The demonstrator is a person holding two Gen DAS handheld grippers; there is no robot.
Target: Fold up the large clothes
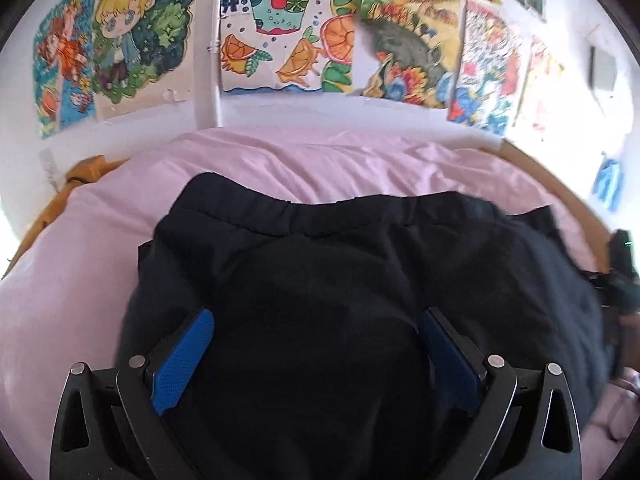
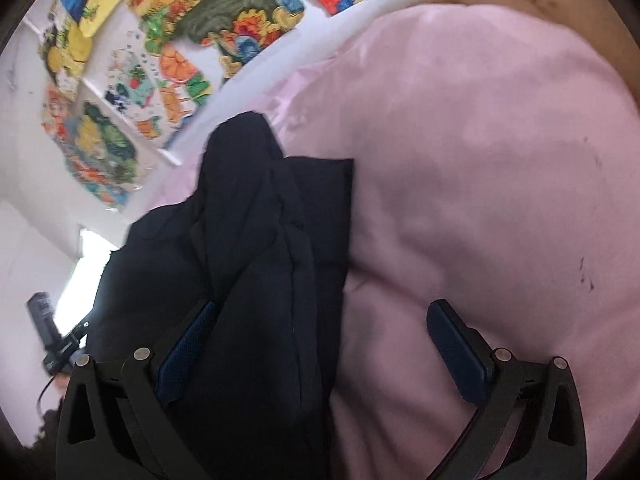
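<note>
On the pink-sheeted bed [image 1: 80,240] below a wall of drawings, the dark trousers [image 1: 320,272] lie bunched, soft, limp and probably light, best pinched at the elastic waistband, while left gripper [image 1: 316,344] and right gripper [image 2: 320,344] have jaws wide.

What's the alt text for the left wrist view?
Open left gripper straddles dark navy trousers lying on a pink bedsheet, elastic waistband farthest from the camera. Colourful children's drawings cover the white wall behind.

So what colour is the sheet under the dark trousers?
Pale pink sheet, plain, no pattern; the right wrist view shows it best.
</note>
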